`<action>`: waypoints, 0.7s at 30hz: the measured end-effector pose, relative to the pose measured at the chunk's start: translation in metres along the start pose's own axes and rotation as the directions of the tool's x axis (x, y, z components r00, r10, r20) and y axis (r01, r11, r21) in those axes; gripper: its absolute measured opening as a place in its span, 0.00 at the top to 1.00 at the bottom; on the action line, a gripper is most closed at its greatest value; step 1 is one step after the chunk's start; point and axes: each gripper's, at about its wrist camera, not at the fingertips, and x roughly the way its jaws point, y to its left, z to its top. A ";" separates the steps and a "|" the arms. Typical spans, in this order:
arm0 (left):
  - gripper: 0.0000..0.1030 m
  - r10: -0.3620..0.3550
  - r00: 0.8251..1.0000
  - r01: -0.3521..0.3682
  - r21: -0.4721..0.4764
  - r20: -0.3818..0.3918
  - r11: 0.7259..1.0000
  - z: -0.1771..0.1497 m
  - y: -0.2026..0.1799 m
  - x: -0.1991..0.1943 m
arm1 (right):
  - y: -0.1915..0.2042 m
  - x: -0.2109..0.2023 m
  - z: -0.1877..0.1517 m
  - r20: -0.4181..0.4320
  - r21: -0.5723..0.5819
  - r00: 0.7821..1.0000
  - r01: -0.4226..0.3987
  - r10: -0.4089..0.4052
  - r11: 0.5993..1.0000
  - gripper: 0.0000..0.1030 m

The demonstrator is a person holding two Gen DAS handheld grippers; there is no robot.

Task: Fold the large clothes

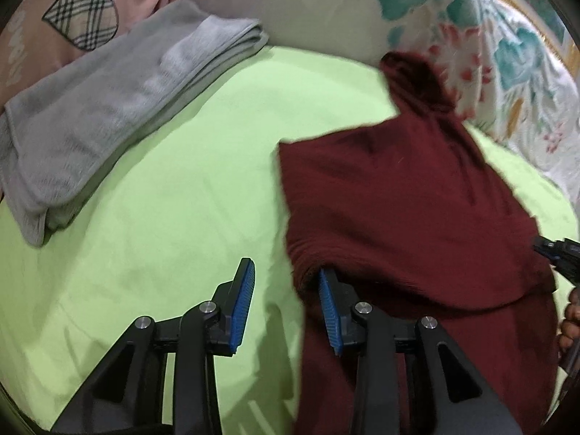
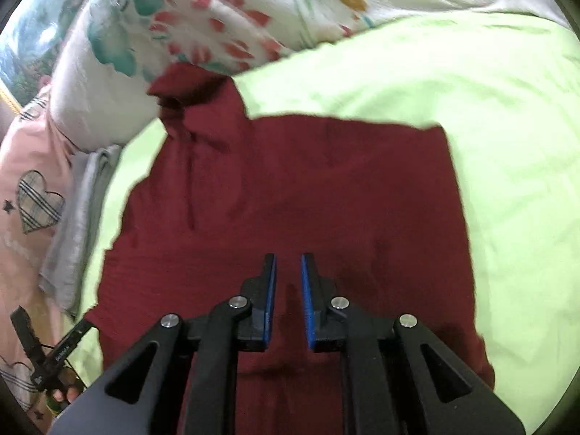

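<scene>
- I'm in a bedroom at home, working on a bed with a lime-green sheet (image 1: 163, 199).
- A flower-print quilt (image 2: 224, 11) is bunched along the top of the frame.
- A folded grey towel (image 1: 108, 108) lies upper left, beside pink bedding with a checked heart (image 1: 83, 11).

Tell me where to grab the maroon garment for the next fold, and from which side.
Pinch the maroon garment at its loose sleeve-like flap by the floral pillow, coming from the pillow side: it alone juts past the squared body, so it probably folds inward next.
</scene>
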 end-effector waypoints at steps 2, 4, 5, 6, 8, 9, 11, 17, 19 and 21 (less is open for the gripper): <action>0.58 -0.024 1.000 0.024 -0.008 -0.002 1.000 0.009 -0.005 -0.001 | 0.008 0.000 0.010 0.019 -0.018 1.000 -0.014 0.014 1.000 0.84; 0.57 -0.073 0.997 0.073 -0.028 -0.006 0.997 0.020 -0.012 -0.001 | 0.019 0.001 0.019 0.036 -0.050 0.999 -0.024 0.026 0.998 0.76; 0.57 -0.091 0.996 0.091 -0.036 -0.005 0.995 0.025 -0.014 -0.001 | 0.026 0.007 0.022 0.039 -0.062 0.999 -0.026 0.028 0.998 0.68; 0.57 -0.112 0.994 0.112 -0.045 0.004 0.993 0.033 -0.017 -0.004 | 0.031 0.008 0.026 0.042 -0.078 0.998 -0.033 0.037 0.996 0.64; 0.54 -0.135 0.991 0.136 -0.050 0.027 0.989 0.043 -0.021 -0.010 | 0.039 0.016 0.035 0.045 -0.102 0.998 -0.040 0.044 0.994 0.63; 0.51 -0.143 0.988 0.145 -0.048 0.052 0.988 0.052 -0.024 -0.016 | 0.042 0.016 0.038 0.046 -0.115 0.998 -0.040 0.046 0.993 0.63; 0.47 -0.128 0.989 0.130 -0.027 0.078 0.991 0.065 -0.030 -0.018 | 0.049 0.021 0.049 0.056 -0.130 0.997 -0.040 0.048 0.991 0.63; 0.47 -0.090 0.993 0.086 0.050 0.074 0.995 0.094 -0.057 0.005 | 0.060 0.032 0.085 0.079 -0.144 0.995 -0.055 0.067 0.988 0.63; 0.47 -0.089 0.994 0.086 0.058 0.060 0.995 0.097 -0.065 0.018 | 0.064 0.035 0.093 0.086 -0.156 0.994 -0.056 0.070 0.986 0.63; 0.47 -0.090 0.995 0.087 0.065 0.048 0.994 0.101 -0.073 0.030 | 0.067 0.042 0.101 0.086 -0.167 0.994 -0.052 0.067 0.985 0.61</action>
